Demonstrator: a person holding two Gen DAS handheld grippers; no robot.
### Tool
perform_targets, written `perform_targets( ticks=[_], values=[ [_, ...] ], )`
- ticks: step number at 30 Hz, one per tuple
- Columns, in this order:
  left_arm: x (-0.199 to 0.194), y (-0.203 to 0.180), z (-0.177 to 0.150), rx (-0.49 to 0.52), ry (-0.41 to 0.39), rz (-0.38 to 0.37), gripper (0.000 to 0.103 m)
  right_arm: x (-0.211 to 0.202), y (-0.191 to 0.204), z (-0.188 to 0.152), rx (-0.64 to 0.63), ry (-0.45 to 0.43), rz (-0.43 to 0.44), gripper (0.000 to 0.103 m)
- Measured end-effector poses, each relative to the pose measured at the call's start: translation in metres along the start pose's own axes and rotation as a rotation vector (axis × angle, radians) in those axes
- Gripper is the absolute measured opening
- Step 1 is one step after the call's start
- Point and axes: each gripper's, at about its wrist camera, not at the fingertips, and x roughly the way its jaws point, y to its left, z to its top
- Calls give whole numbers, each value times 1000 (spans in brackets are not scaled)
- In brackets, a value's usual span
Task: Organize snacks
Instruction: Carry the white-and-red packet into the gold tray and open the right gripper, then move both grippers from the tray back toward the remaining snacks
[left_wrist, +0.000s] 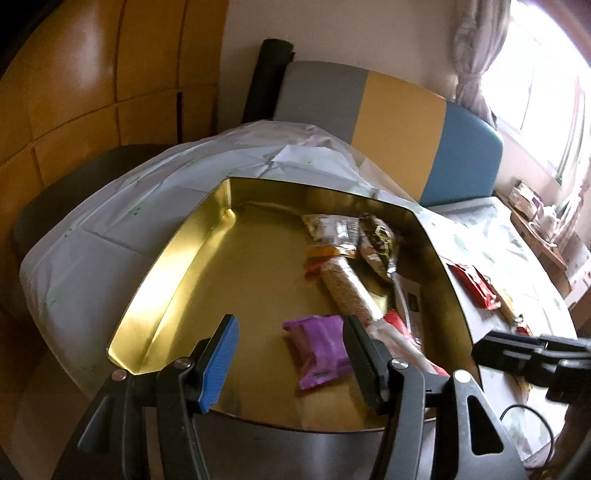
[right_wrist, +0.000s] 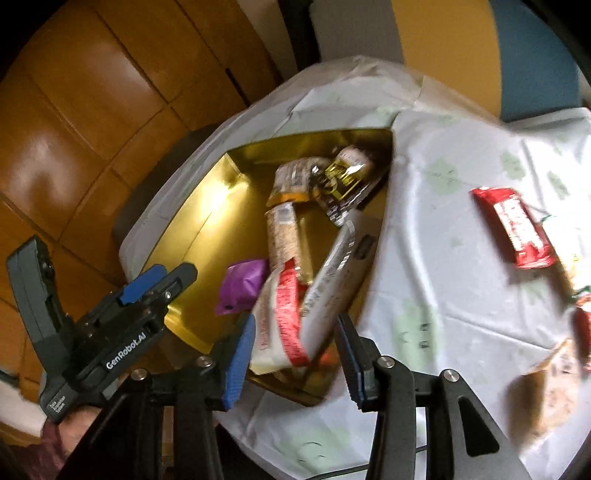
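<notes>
Gold-lacquered metal formed the snack tin (right_wrist: 207, 236), a shallow box with angled corners and a glossy, mirror-like floor, which sat on the tabletop (right_wrist: 443, 229) under a creased white cloth printed with faint green motifs. Inside it, crinkled packets lay heaped toward one side: a white-and-red wrapper (right_wrist: 280, 325), a long silver-white pack (right_wrist: 332, 280) leaning over it, a clear sleeve of pale round crackers (right_wrist: 284, 236), a small purple foil pouch (right_wrist: 242, 284) and a dark packet with gold lettering (right_wrist: 343, 177) at the far end.

The white-and-red wrapper lay between the right gripper's (right_wrist: 295, 354) blue ribbed pads, near the tin's near corner; the jaws stood apart on either side of it and were opening, with no clear pressing on it. Its long axis ran away from the camera, roughly along the jaws and slightly tilted. The cracker sleeve ran lengthwise toward the tin's far wall.

From the left wrist view, the left gripper (left_wrist: 291, 354) hovered over the tin with jaws wide apart and nothing clamped; the purple pouch (left_wrist: 321, 350) showed just inside its right finger, lying flat on the floor.

Outside the tin, a red snack bar (right_wrist: 517, 225) lay diagonally on the cloth, well apart from it, with more blurred packets near the edge. A chair with grey, yellow and blue panels (left_wrist: 399, 122) stood behind.
</notes>
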Motion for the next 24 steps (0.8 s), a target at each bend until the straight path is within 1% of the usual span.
perform_targets(
  ticks=[3,7,9,10,12,19,22,24],
  values=[
    [-4,-9,-1,31,-6,-7,59,-15,-7,-1,-13,-29,-32,46],
    [-6,-18,-1,62,-1,-12,59,-32,-24,-1,3,-61,-81,46],
    [-7,-23,0,77,0,-16,59,-42,-37,-2,12,-78,-110,48],
    [-8,-26,0,86,-1,-18,59,-46,-41,-2,17,-82,-117,51],
    [-9,-31,2,101,0,-18,59,-55,-56,-3,29,-88,-153,52],
    [-13,-54,6,173,-5,-22,59,-94,-109,-7,57,-99,-298,52],
    [-16,-67,8,213,-5,-25,59,-110,-139,-3,64,-103,-386,52],
    [-18,-79,10,239,-6,-28,59,-120,-160,-1,64,-114,-443,55]
  ],
)
